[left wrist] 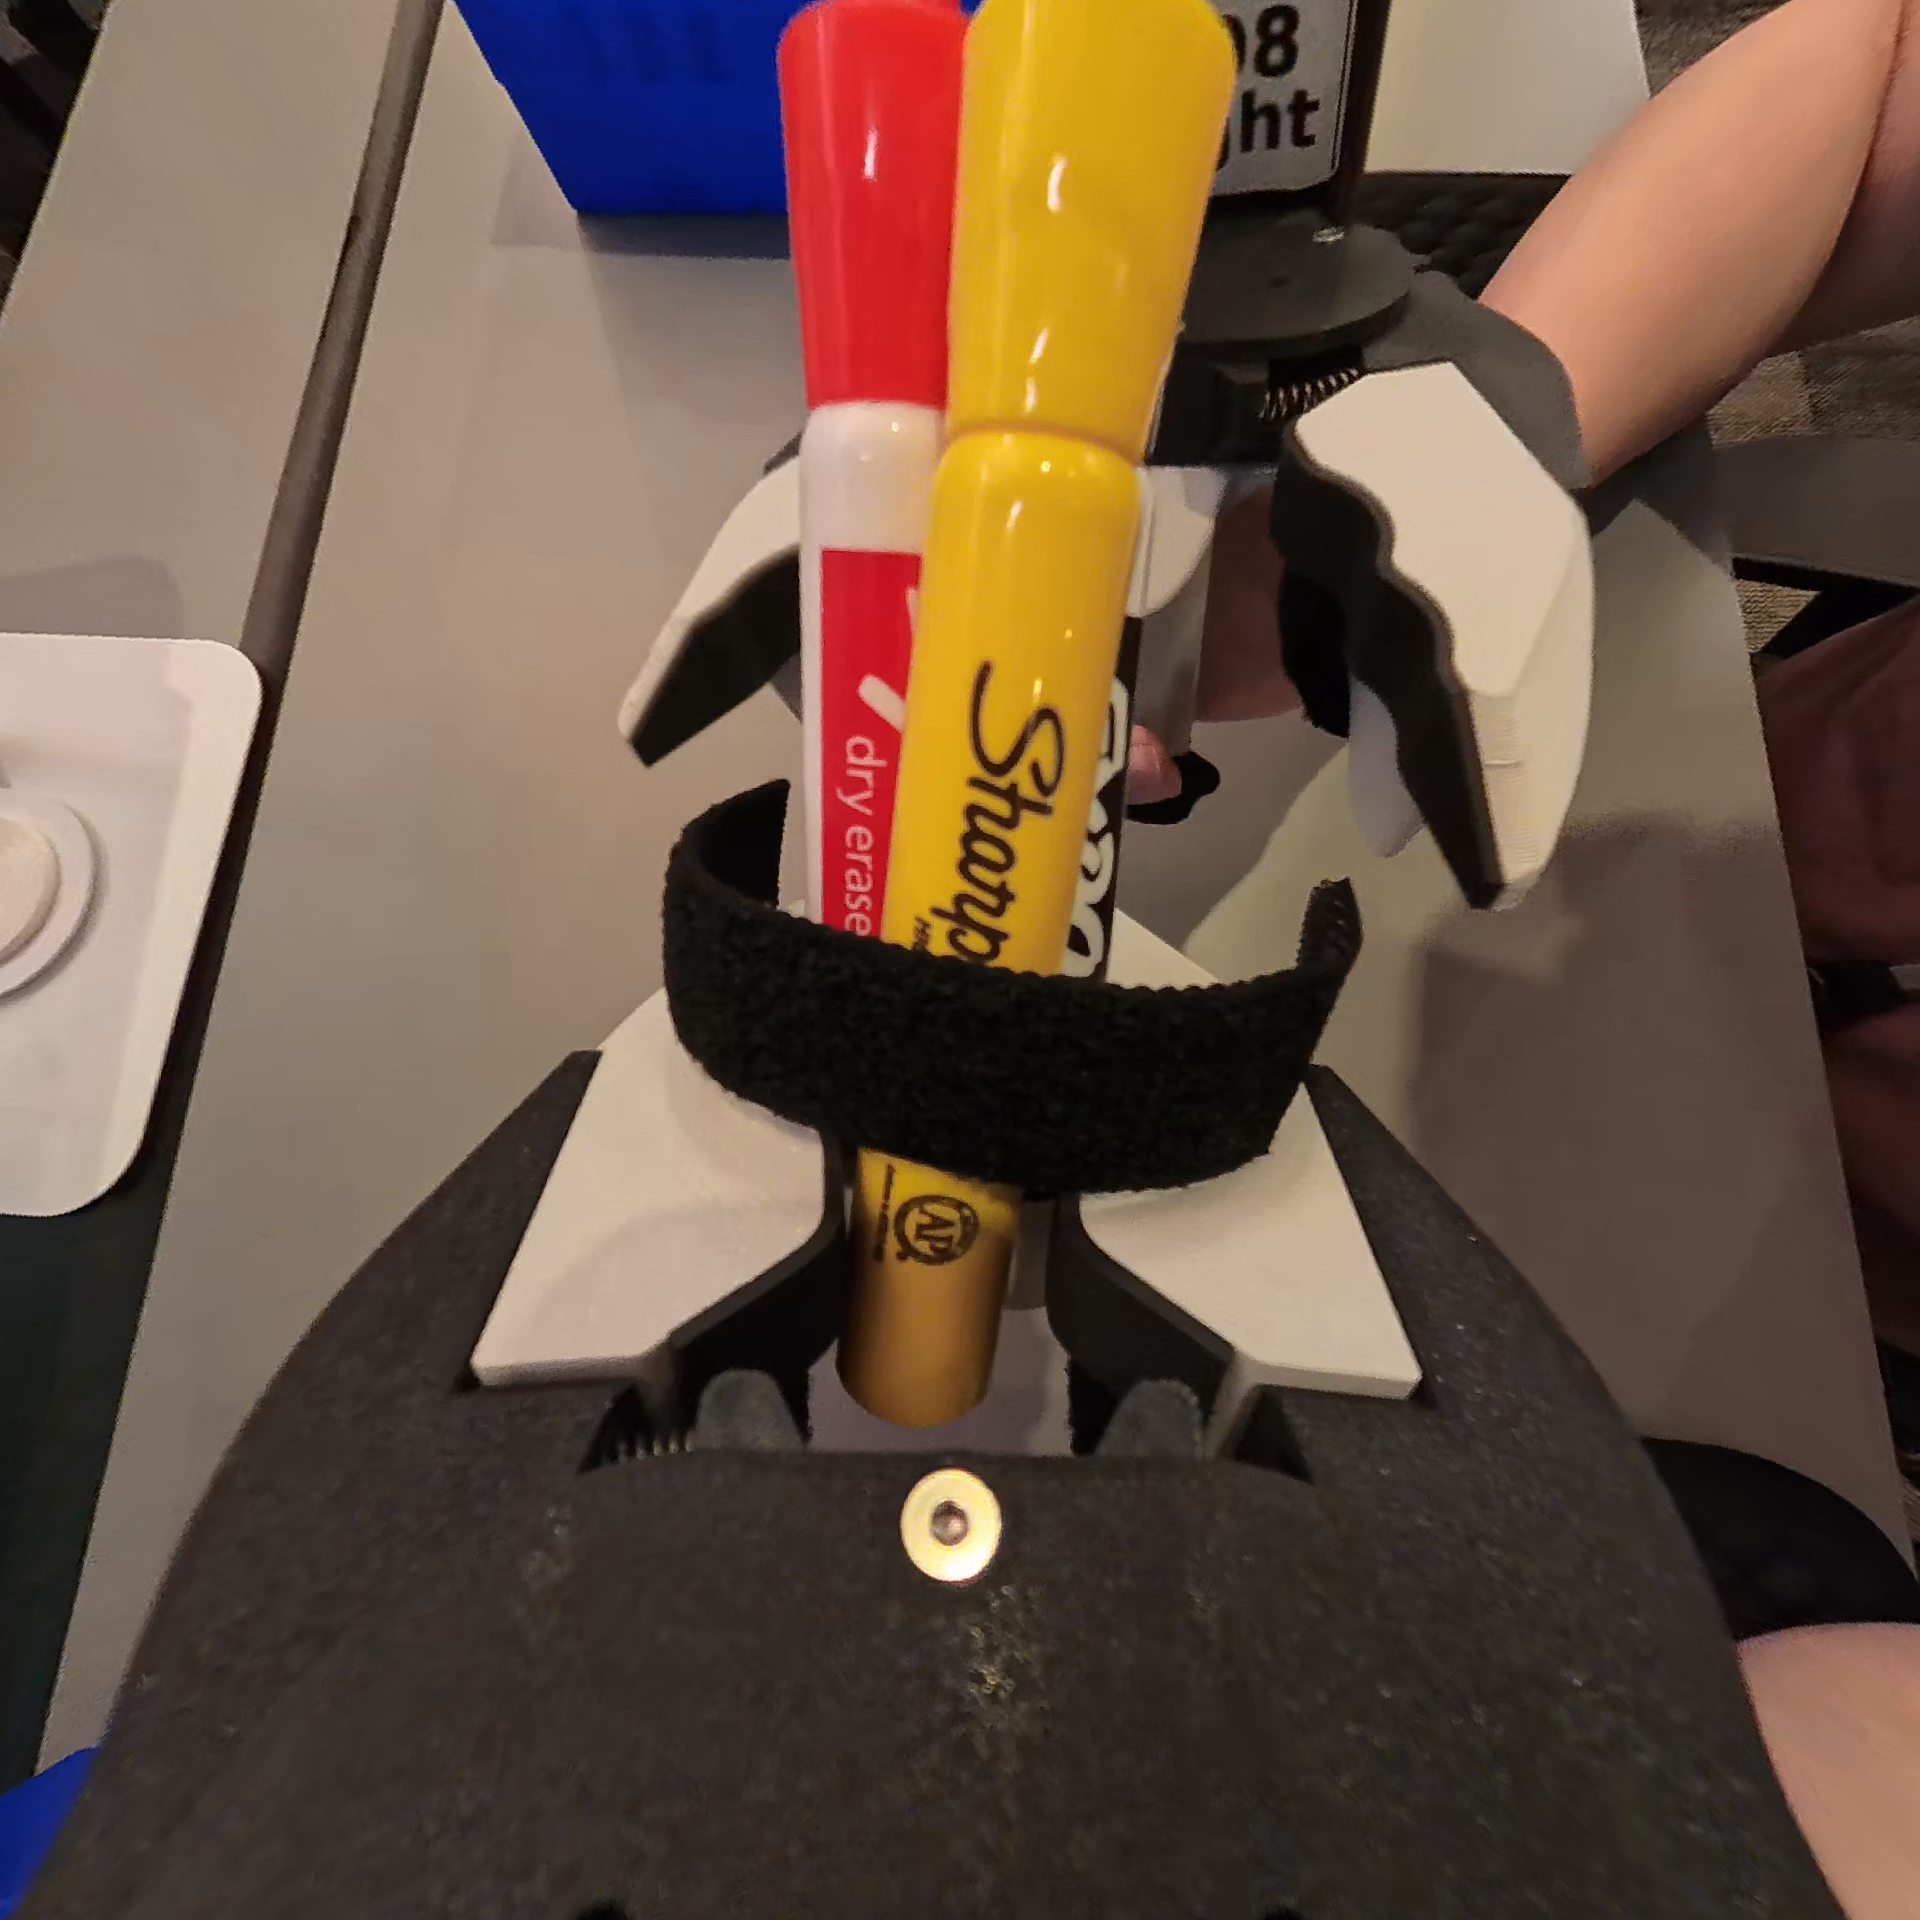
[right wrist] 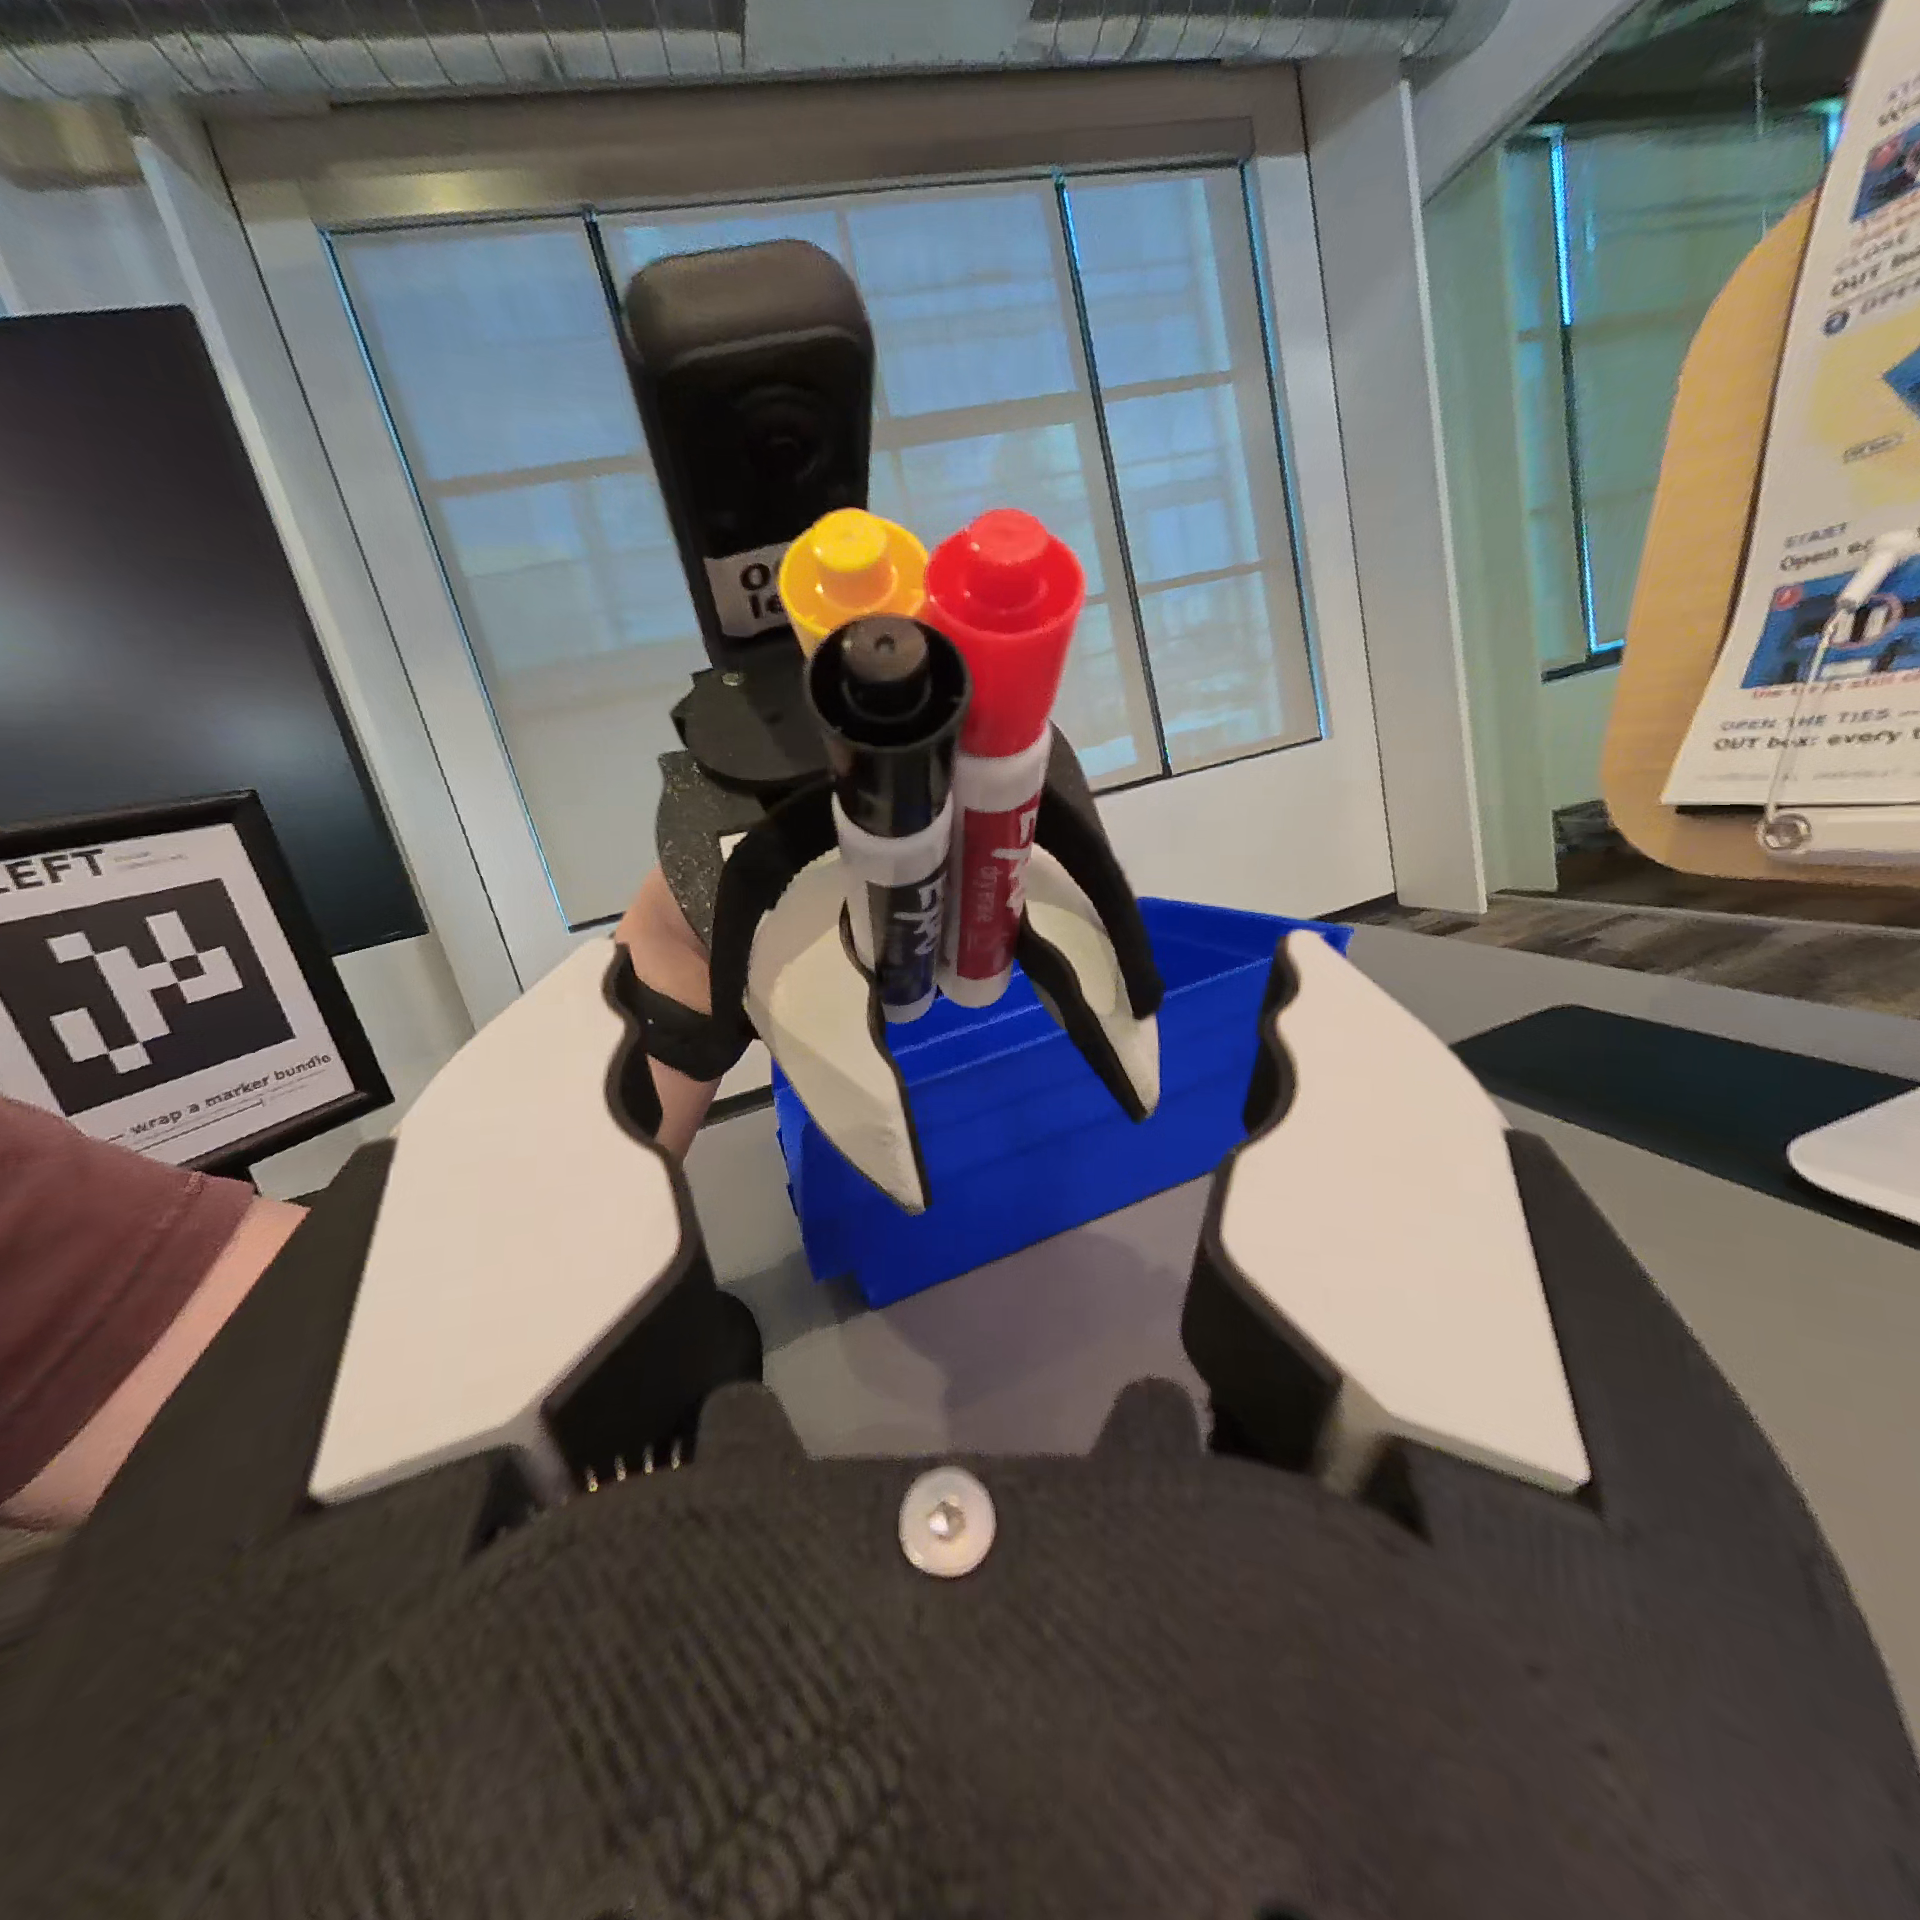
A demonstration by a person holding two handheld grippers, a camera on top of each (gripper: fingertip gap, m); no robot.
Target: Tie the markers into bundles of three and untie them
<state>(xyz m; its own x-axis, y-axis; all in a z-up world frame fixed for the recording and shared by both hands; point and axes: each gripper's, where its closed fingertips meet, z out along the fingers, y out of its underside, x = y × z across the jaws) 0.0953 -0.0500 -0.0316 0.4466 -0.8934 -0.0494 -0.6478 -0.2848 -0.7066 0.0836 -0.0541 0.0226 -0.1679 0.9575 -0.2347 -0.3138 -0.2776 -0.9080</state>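
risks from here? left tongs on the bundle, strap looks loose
1. The black strap hangs as a slack loop, its end free; it could slide off or unwrap.
2. Left tongs visibly pinch only the yellow marker; the red marker and black marker could slip.
3. Right tongs are open, holding nothing.

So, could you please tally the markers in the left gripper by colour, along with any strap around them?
Yellow marker: 1
Red marker: 1
Black marker: 1
Black strap: 1
Total: 4 things, with the markers clamped in the left gripper.
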